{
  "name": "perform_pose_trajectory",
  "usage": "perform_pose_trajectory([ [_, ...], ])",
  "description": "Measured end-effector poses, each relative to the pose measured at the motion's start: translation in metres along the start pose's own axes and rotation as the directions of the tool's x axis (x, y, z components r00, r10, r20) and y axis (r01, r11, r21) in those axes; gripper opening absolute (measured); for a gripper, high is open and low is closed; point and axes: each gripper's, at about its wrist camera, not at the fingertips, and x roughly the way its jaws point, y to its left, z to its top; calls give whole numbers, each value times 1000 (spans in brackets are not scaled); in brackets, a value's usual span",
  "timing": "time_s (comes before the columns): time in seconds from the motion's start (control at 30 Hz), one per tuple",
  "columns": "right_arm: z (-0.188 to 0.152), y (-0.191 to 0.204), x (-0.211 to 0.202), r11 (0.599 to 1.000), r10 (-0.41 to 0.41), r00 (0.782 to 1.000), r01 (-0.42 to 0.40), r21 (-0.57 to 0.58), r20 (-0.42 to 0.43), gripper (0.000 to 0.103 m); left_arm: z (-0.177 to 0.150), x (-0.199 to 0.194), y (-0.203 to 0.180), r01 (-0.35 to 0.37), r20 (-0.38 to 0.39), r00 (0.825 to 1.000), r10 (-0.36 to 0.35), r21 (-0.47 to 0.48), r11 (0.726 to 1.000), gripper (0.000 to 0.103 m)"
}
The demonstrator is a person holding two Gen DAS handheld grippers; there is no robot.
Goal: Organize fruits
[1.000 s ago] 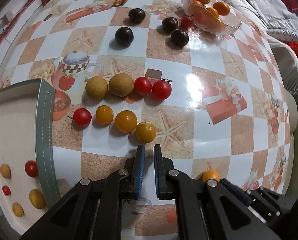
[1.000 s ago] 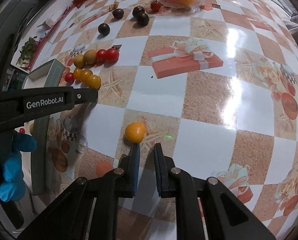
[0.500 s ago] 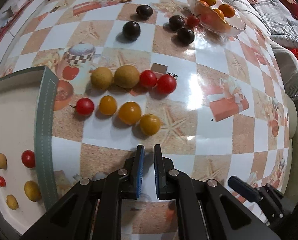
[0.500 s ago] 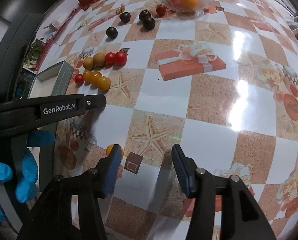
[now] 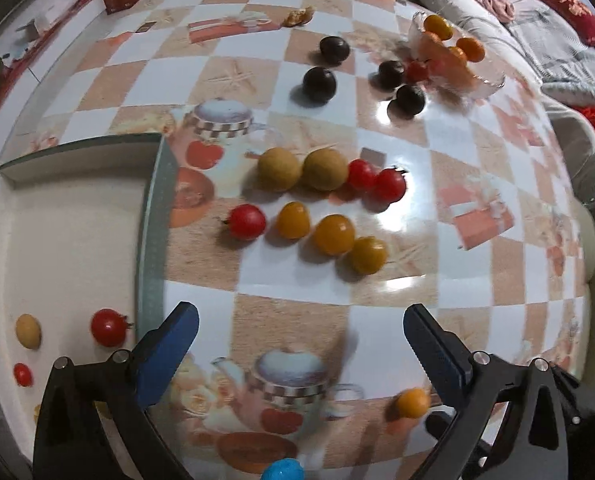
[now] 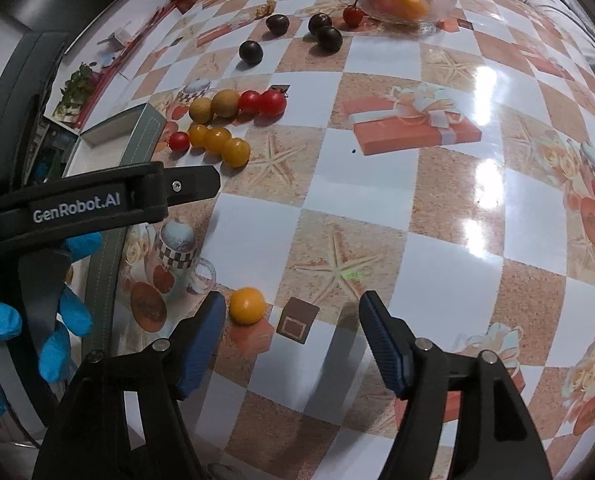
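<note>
"GenRobot.AI" marks the left hand-held gripper (image 6: 193,184); both it and the right hand-held gripper (image 6: 291,334) are spread, holding nothing.

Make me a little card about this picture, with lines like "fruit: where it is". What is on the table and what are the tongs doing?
left tongs: open, holding nothing
right tongs: open, holding nothing
lone round orange fruit: on the table beside the right tongs' left finger
grey-rimmed white tray: holds a few small red and yellow fruits
glass bowl: orange fruits inside
four dark round plums: loose near the bowl
</note>
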Motion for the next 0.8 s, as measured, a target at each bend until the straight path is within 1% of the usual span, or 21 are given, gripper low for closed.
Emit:
perform_pose_trajectory([
  [0.07,-1,5,1,1000,-1,1000,1,-17,-2,73,1,-2,0,-21,2,1000,21,24,999,103],
  [0.23,2,21,9,999,2,1000,-2,-48,-5,73,6,-3,2,-34,3,999,34,65,997,103],
  [0.43,2,33,21,998,-38,999,38,-55,-3,72,20,0,-1,-38,22,999,36,101,994,103],
  [0.63,0,50,26,987,-108,994,109,-121,16,63,27,5,-3,-50,36,998,45,162,986,102],
  [0.67,-1,53,27,984,-119,993,121,-129,20,58,27,5,-3,-49,38,998,43,183,982,99],
  [0.73,-1,58,29,975,-155,987,158,-154,31,42,30,10,-9,-48,27,999,43,224,973,80],
  [0.77,0,59,29,974,-159,987,162,-158,33,25,31,10,-8,-30,24,999,25,231,972,80],
  [0.8,0,59,29,976,-153,988,155,-153,30,21,33,10,-8,-30,29,999,24,233,972,78],
])
